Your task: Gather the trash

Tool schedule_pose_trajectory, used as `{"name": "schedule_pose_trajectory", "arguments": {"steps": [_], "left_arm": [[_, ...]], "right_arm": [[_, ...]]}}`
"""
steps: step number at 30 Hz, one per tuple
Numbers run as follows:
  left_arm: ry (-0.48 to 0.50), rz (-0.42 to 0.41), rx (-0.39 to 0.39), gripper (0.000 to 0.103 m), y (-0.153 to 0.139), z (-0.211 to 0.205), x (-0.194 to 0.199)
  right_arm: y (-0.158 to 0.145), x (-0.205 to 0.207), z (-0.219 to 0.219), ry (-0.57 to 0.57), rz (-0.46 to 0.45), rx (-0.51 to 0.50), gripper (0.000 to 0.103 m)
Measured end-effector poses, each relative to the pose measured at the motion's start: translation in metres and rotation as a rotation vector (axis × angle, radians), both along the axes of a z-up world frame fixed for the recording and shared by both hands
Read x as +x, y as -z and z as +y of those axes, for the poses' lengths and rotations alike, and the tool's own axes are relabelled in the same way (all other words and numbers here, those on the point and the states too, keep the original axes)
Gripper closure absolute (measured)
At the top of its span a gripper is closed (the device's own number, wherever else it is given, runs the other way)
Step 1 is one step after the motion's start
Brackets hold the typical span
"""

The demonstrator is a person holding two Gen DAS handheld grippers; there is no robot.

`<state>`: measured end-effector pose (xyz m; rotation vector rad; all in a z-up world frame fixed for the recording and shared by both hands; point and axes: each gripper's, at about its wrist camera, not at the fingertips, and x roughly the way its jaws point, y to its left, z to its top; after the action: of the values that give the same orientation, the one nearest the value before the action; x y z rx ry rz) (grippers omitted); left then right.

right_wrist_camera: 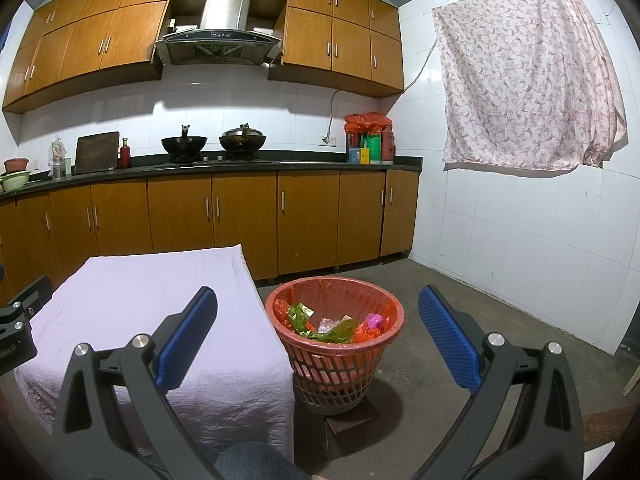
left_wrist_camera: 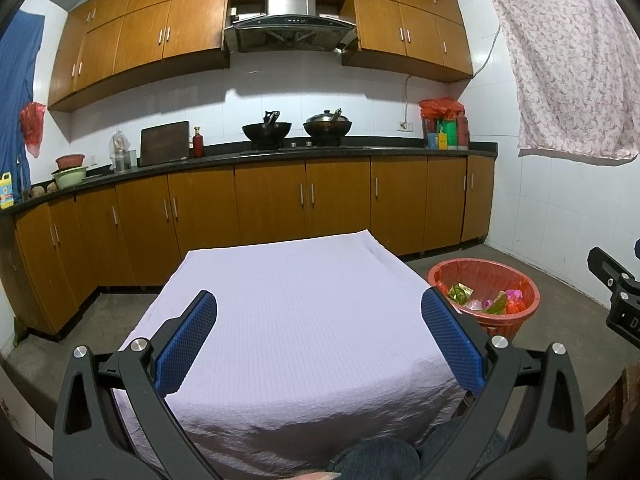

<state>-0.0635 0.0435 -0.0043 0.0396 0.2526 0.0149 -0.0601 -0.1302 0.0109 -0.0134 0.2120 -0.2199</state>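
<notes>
I hold both the left hand-held gripper (left_wrist_camera: 319, 340) and right hand-held gripper (right_wrist_camera: 318, 342) wide, empty; wrappers (right_wrist_camera: 332, 326) sit in the red basket (right_wrist_camera: 394, 312) at my 1 o'clock, beside the bare surface (left_wrist_camera: 288, 288), so collecting looks finished.

The trash basket (left_wrist_camera: 486, 300) is partly blocked by a blue finger pad (left_wrist_camera: 450, 340) in the left wrist view, so some of the wrappers (right_wrist_camera: 332, 326) are hidden there. The right gripper (left_wrist_camera: 616, 300) gets chopped off at the frame edge. Labels on the counter bottles (right_wrist_camera: 370, 146) are way too small to read.
</notes>
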Motion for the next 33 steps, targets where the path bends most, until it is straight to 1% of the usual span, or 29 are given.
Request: {"name": "schedule_pose_trajectory", "arguments": {"steps": [33], "left_arm": [[0.0,0.006,-0.003,0.002,0.0011,-0.0014,-0.0014]], "right_arm": [[-0.0002,-0.0007,-0.0015,0.001,0.001,0.003,0.004]]}}
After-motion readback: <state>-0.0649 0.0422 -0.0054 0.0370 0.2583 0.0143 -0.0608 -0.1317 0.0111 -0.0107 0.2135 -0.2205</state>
